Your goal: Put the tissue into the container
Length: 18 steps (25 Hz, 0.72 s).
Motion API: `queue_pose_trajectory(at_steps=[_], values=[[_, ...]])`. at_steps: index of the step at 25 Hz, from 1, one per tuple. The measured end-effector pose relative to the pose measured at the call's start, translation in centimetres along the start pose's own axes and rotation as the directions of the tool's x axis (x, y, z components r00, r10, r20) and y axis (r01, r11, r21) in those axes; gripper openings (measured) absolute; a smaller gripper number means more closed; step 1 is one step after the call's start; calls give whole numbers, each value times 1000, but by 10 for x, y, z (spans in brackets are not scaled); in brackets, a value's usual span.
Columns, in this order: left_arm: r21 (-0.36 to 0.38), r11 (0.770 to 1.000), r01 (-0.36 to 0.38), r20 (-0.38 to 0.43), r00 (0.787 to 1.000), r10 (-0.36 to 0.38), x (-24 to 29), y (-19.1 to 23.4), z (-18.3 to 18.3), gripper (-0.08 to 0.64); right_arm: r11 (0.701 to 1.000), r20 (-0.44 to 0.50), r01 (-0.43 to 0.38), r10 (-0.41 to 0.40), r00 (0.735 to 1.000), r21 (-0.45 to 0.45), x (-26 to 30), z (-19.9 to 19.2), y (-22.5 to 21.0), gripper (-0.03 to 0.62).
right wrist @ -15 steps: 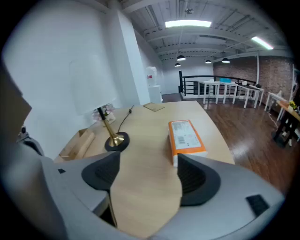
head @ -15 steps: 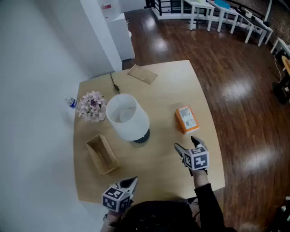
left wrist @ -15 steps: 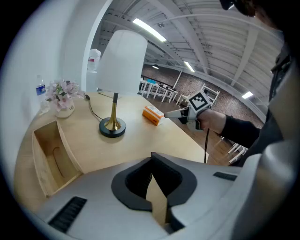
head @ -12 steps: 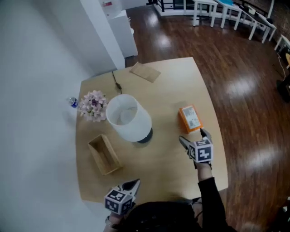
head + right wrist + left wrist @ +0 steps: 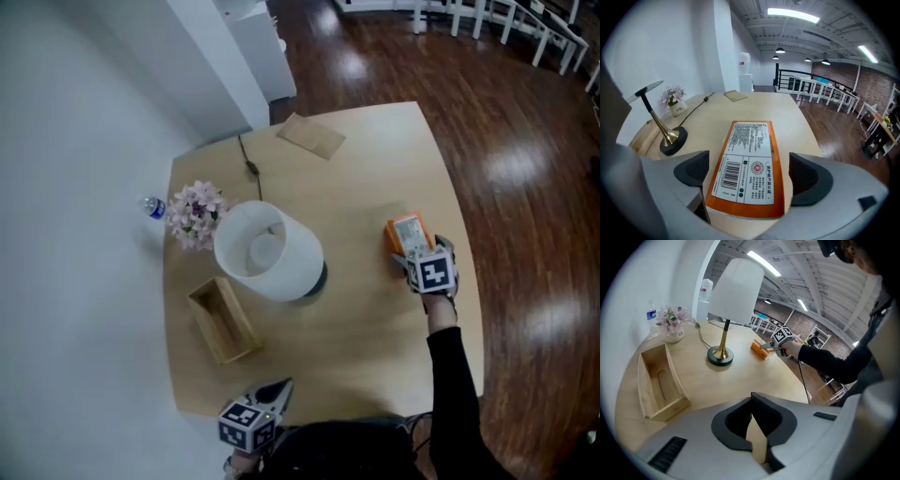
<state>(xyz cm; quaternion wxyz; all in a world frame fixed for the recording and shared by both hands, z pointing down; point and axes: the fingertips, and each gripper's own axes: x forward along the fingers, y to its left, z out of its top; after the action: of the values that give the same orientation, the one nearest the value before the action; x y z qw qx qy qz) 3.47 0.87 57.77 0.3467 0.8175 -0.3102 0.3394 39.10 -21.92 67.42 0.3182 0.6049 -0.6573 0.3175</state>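
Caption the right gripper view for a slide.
Open right gripper straddles the orange tissue pack on the table, lamp at left.

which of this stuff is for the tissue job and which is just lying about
For the job: orange rectangular tissue pack; open light wooden box; right tongs, open astride the pack.
Lying about: white-shaded brass lamp; pink flowers in a white pot; flat brown card; small plastic bottle.

The right gripper (image 5: 750, 174) is holding its jaws wide apart on either side of the orange tissue pack (image 5: 749, 159), with neither pad pressing on it. The pack is lying label-up on the wooden table (image 5: 754, 108). A brass-stemmed lamp (image 5: 670, 136) is standing left, a flower pot (image 5: 675, 101) behind it.
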Motion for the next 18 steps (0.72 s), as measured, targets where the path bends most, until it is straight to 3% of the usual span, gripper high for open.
queue_pose_trajectory(at_steps=[4, 9, 12, 18], values=[[-19, 1000, -16, 3, 1000, 16, -2, 2, -1, -6, 998, -61, -46, 48, 997, 39, 15, -13, 12, 525], [-21, 999, -32, 4, 999, 33, -6, 1, -1, -6, 999, -79, -41, 44, 996, 36, 23, -19, 12, 523], [-4, 999, -37, 5, 999, 37, -10, -3, -2, -6, 996, -90, -62, 67, 994, 64, 21, -24, 17, 488], [-7, 997, -75, 39, 996, 75, -29, -10, -3, -6, 996, -19, -78, 79, 997, 51, -11, -27, 15, 456]])
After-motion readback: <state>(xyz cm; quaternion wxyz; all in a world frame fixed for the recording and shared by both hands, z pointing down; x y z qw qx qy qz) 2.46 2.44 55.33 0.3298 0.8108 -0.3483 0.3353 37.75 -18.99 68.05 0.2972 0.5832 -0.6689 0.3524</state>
